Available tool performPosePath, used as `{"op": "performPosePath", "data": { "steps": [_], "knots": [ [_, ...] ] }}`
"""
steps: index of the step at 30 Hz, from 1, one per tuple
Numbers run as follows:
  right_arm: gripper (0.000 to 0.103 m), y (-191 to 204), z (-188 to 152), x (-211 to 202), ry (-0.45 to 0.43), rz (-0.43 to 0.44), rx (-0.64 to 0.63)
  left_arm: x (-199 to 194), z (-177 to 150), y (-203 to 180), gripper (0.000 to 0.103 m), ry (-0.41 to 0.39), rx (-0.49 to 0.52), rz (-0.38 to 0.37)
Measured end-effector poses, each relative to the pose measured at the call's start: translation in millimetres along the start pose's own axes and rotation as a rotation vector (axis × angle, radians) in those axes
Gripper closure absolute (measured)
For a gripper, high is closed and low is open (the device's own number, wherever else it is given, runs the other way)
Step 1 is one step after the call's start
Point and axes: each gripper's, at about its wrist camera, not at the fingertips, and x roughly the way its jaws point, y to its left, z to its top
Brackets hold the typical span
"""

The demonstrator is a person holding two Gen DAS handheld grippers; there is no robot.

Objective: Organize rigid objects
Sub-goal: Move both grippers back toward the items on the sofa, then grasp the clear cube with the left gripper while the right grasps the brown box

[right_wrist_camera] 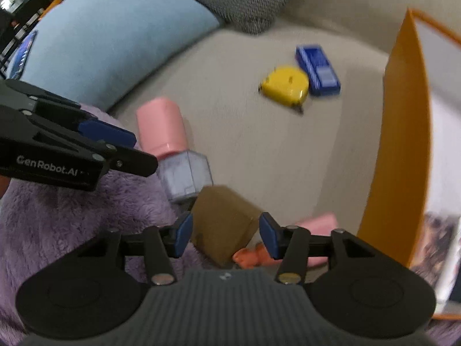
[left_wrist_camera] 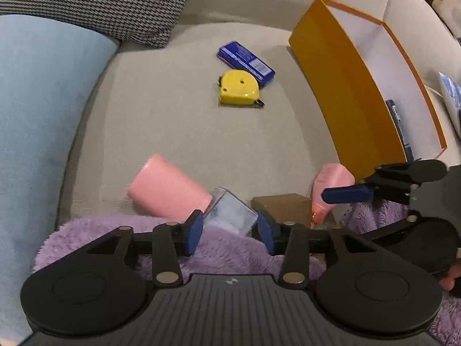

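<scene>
Two tongs, both with fingers apart, nothing clamped. Left tongs (left_wrist_camera: 229,232) straddle the clear rectangular plastic case (left_wrist_camera: 230,212), which lies at the edge of the fluffy purple blanket (left_wrist_camera: 224,248), touching the big pink cylindrical bottle (left_wrist_camera: 168,189). Right tongs (right_wrist_camera: 226,235) bracket the brown cardboard block (right_wrist_camera: 223,225), level and pointing forward; the small pink bottle with orange cap (right_wrist_camera: 315,222) sits just beside it. My read: both are lined up for pickup. The open orange cardboard box (left_wrist_camera: 340,86) on the beige sofa seat (left_wrist_camera: 173,109) is the likely drop target; a dark item already lies inside. Yellow tape measure (left_wrist_camera: 238,88) and blue rectangular case (left_wrist_camera: 245,64) touch each other, well apart from the tongs.
</scene>
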Motion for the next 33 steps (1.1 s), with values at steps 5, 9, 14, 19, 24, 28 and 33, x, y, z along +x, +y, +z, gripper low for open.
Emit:
{"op": "performPosePath", "data": {
  "steps": [5,9,14,19,24,28,33],
  "knots": [
    [0.035,-7.3,3.5,16.3,0.049,0.008,0.103,11.4,9.6,10.7,0.044,0.059,-0.085,-0.013],
    [0.033,-10.2,11.8,40.2,0.105,0.028,0.176,14.8,17.9,24.1,0.044,0.105,-0.196,-0.035],
    [0.035,-5.0,11.4,56.5,0.128,0.009,0.19,24.5,22.2,23.4,0.041,0.171,-0.201,-0.007],
    [0.036,1.5,22.7,53.1,0.055,-0.001,0.136,38.4,25.7,29.1,0.034,0.236,-0.234,-0.004],
    [0.036,0.3,23.3,51.0,0.034,-0.01,0.088,51.1,30.2,22.3,0.025,0.297,-0.161,0.006],
    [0.036,4.4,11.3,45.9,0.044,-0.011,-0.007,54.1,30.2,9.8,0.024,0.332,0.022,-0.015],
    [0.036,0.2,-1.8,41.0,0.052,-0.004,-0.031,56.0,22.4,-4.5,0.029,0.312,0.27,0.044]
  ]
}}
